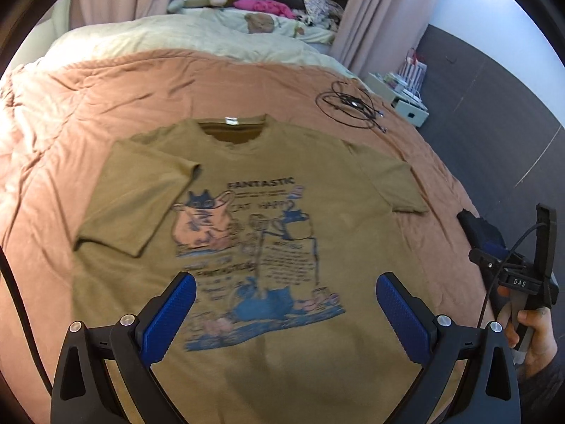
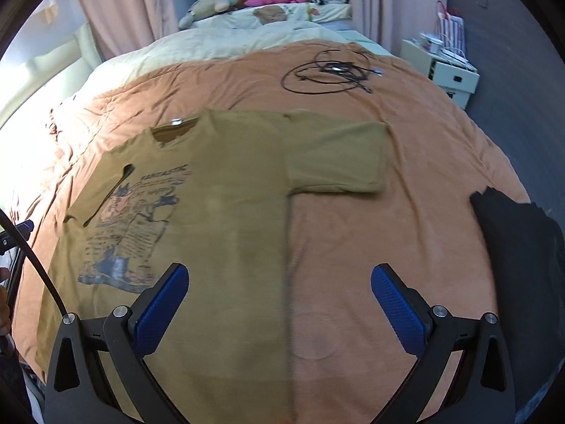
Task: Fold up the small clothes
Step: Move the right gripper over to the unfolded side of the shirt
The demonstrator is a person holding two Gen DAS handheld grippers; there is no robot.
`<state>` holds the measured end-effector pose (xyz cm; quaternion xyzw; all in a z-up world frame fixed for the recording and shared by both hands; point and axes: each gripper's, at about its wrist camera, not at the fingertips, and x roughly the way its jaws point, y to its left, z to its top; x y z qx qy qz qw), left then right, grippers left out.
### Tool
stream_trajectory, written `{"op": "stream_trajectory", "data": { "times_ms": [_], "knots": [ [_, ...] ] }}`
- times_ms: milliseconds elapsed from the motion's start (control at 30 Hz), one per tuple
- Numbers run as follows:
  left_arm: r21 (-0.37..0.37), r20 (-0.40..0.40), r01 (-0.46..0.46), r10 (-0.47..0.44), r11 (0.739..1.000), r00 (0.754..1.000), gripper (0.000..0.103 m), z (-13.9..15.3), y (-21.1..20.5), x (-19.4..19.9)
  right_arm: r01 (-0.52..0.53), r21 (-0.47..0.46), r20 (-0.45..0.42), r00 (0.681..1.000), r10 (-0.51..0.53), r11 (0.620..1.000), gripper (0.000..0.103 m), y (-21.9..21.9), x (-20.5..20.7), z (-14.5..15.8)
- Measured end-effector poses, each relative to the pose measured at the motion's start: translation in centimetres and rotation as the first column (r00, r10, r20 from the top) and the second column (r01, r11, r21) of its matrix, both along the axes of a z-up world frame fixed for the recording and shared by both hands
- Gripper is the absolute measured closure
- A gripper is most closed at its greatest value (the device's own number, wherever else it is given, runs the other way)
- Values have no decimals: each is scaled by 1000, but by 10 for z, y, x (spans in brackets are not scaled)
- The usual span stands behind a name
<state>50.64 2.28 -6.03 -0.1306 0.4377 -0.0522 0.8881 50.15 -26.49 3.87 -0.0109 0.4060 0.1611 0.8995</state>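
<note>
An olive-tan T-shirt [image 1: 282, 183] with a blue and pink cat print lies flat, front up, on the orange bedspread [image 1: 106, 106], collar at the far side. Its left sleeve is folded in over the body. My left gripper [image 1: 286, 304] hovers open over the shirt's lower print, nothing between its blue pads. In the right wrist view the same T-shirt [image 2: 229, 194] fills the left half, right sleeve spread out. My right gripper [image 2: 279, 296] is open above the shirt's right side edge, holding nothing. The right hand and its tool [image 1: 522, 282] show at the left view's right edge.
A coiled black cable [image 2: 328, 74] lies on the bedspread [image 2: 406, 212] beyond the shirt. A dark garment [image 2: 522, 233] sits at the bed's right edge. Pillows and plush toys [image 2: 208, 7] are at the far end. White drawers [image 2: 452, 74] stand beside the bed.
</note>
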Motion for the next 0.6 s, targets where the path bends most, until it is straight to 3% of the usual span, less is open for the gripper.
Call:
{"op": "stream_trajectory", "data": {
  "times_ms": [400, 533, 600],
  "knots": [
    [12, -14, 45, -45, 999, 999, 2, -11, -66, 68, 54, 87, -5, 999, -54, 995, 0, -68, 38, -32],
    [4, -11, 65, -65, 998, 998, 5, -15, -86, 95, 74, 132, -18, 997, -73, 988, 7, -86, 55, -43],
    [11, -13, 81, -80, 997, 997, 12, -18, -100, 112, 90, 164, -33, 996, -86, 982, 11, -97, 67, -49]
  ]
}}
